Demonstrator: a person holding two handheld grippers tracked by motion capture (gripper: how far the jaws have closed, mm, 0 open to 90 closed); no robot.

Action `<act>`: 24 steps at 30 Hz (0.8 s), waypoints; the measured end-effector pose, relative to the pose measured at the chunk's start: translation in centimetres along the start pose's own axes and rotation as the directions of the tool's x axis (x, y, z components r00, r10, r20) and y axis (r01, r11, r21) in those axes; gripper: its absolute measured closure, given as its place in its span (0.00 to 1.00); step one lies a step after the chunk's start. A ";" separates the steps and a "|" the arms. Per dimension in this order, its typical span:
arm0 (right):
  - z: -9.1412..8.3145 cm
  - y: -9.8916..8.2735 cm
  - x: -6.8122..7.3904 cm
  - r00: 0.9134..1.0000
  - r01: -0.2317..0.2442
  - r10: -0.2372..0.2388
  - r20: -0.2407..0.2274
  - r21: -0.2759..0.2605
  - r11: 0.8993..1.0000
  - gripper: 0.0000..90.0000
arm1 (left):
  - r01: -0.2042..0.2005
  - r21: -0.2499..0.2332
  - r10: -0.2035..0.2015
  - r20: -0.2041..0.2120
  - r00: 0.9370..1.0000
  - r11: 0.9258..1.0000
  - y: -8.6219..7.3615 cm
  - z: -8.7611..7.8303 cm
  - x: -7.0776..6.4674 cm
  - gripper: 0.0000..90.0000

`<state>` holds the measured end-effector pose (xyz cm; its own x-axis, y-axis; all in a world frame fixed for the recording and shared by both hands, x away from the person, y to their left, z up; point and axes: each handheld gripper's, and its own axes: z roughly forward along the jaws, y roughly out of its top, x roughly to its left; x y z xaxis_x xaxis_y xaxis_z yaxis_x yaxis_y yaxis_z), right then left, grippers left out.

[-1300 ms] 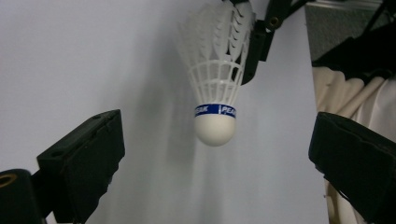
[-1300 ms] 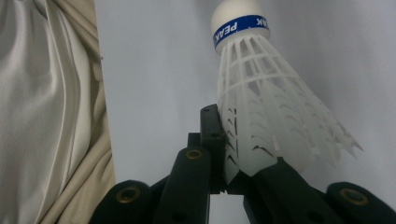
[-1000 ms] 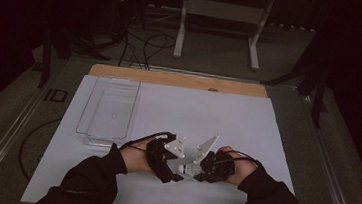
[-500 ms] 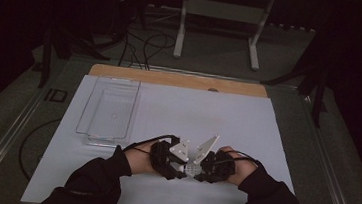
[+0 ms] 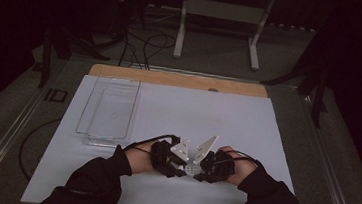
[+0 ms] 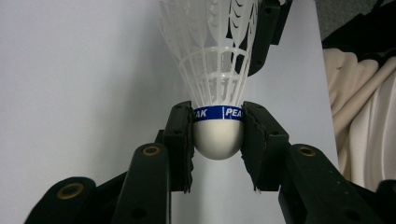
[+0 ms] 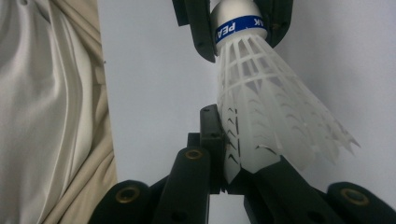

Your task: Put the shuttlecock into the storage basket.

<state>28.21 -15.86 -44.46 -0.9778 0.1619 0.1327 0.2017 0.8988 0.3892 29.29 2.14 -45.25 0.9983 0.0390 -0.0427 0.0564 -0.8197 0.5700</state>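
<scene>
Near the front edge of the table, the left gripper has just been closing and now clamps the shuttlecock by its cork, the blue band between its pads. The right gripper pinches the plastic skirt (thin, springy stuff). Pulling apart while both grip could tear or crease the skirt; a clear tray waits toward the left edge.
</scene>
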 end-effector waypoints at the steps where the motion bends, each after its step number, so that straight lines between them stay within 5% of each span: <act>1: 0.1 0.0 0.0 1.000 -0.006 0.006 0.004 0.004 1.000 0.99 | 0.002 0.005 -0.002 0.003 1.000 1.000 0.0 0.0 0.0 0.73; 8: 0.3 0.2 0.2 1.000 -0.012 0.012 0.017 0.014 1.000 0.94 | 0.013 0.019 -0.014 0.017 1.000 1.000 0.0 0.1 0.1 0.73; 15: 0.2 -0.2 0.2 0.997 -0.044 0.043 0.065 0.018 0.999 0.67 | 0.020 0.033 -0.020 0.018 1.000 0.999 -0.2 -0.1 0.3 0.73; 24: 0.2 -1.0 -0.2 0.990 -0.099 0.101 0.096 -0.019 0.995 0.44 | 0.043 0.026 -0.043 0.005 0.999 0.999 -0.5 -0.8 0.7 0.73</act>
<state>28.23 -16.71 -45.00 -0.9535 0.2897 0.0835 0.2988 0.8705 0.3911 30.01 3.02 -44.96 0.9949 0.0719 -0.0712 0.0992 -0.8320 0.5459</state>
